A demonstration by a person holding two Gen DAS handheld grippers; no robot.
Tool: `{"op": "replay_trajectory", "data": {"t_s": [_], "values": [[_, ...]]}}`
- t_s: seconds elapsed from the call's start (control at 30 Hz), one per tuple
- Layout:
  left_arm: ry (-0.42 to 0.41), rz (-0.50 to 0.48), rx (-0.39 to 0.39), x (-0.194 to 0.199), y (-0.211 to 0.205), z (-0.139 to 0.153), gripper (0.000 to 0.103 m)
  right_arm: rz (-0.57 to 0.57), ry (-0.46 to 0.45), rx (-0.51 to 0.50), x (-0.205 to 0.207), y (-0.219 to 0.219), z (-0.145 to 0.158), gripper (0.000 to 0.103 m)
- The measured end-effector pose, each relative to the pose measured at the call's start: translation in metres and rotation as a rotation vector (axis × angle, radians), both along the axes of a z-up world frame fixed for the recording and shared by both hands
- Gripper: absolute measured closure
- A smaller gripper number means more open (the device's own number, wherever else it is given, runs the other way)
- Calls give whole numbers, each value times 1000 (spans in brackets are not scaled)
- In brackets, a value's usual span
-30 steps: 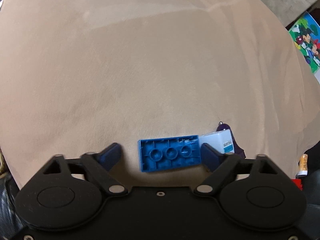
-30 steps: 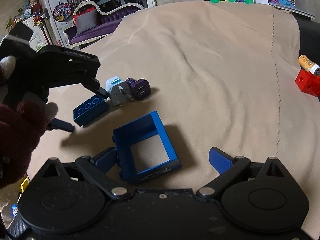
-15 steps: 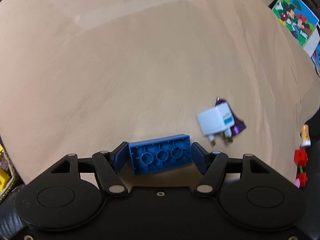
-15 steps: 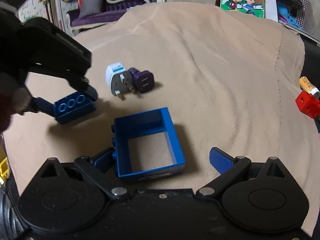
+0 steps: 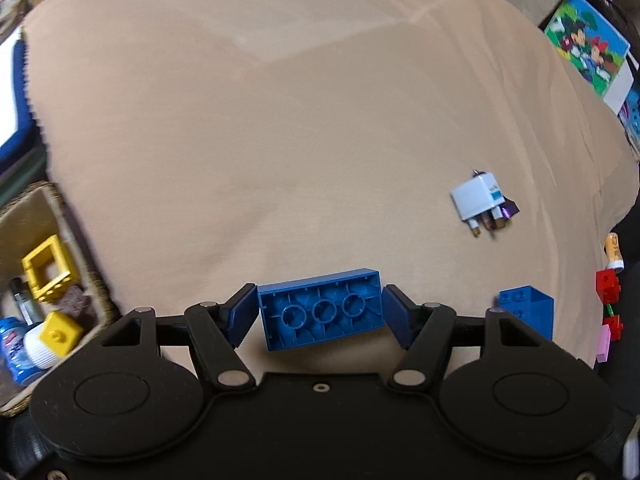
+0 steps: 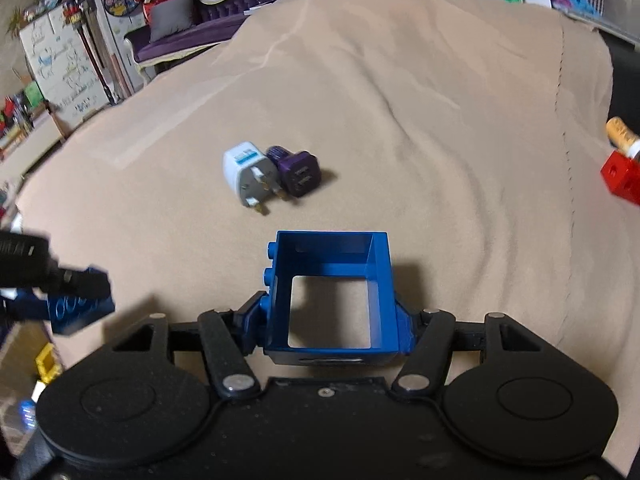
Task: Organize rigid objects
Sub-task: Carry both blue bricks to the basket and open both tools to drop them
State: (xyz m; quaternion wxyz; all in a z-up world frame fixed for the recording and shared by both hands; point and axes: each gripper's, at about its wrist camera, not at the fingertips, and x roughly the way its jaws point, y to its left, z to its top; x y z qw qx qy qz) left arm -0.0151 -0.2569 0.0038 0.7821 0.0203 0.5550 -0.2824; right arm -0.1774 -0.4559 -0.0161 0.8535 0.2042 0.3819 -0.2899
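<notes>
A blue brick (image 5: 320,312), hollow underside facing the camera, is clamped between my left gripper's (image 5: 319,302) pads and hangs above the beige cloth (image 5: 280,140). The right wrist view shows the same brick (image 6: 80,308) at the far left, off the cloth. A blue square frame (image 6: 382,280) lies on the cloth between my right gripper's (image 6: 330,318) fingers. Its jaws are closing, and both pads touch the frame's outer walls. The left wrist view catches that frame (image 5: 528,312) at the lower right.
A white plug adapter (image 6: 250,174) and a purple charger (image 6: 298,172) lie together mid-cloth. A woven basket (image 5: 48,200) at the left holds a yellow frame (image 5: 44,268), a yellow cube (image 5: 60,334) and bottles. Red cubes (image 6: 622,178) and a cork (image 6: 620,132) sit at the right edge.
My left gripper closed on the blue brick, lifted it and carried it left until the basket came into view. My right gripper's jaws came in from wide open onto the blue frame.
</notes>
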Motion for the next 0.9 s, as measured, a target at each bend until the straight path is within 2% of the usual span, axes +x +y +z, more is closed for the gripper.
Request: {"op": "replay_trajectory", "data": {"t_s": [0.13, 0.3, 0.47, 0.6, 0.7, 0.77, 0.83, 0.9], "values": [[-31, 51, -6, -1, 40, 8, 41, 28, -21, 26, 4, 15, 15, 41], [-46, 145, 3, 4, 92, 8, 41, 133, -43, 59, 26, 48, 35, 41], [-69, 282, 75, 13, 149, 2, 41, 277, -50, 117, 66, 99, 49, 41], [-74, 392, 133, 24, 192, -4, 41, 397, -18, 131, 101, 150, 53, 41], [-62, 458, 117, 33, 224, -4, 41, 469, 22, 115, 127, 191, 50, 41], [-67, 495, 108, 36, 237, -6, 41, 504, 43, 108, 141, 215, 49, 41], [-81, 526, 139, 37, 243, -13, 41, 531, 68, 113, 156, 235, 46, 41], [-44, 558, 153, 41, 251, -25, 41, 546, 88, 113, 165, 250, 44, 41]]}}
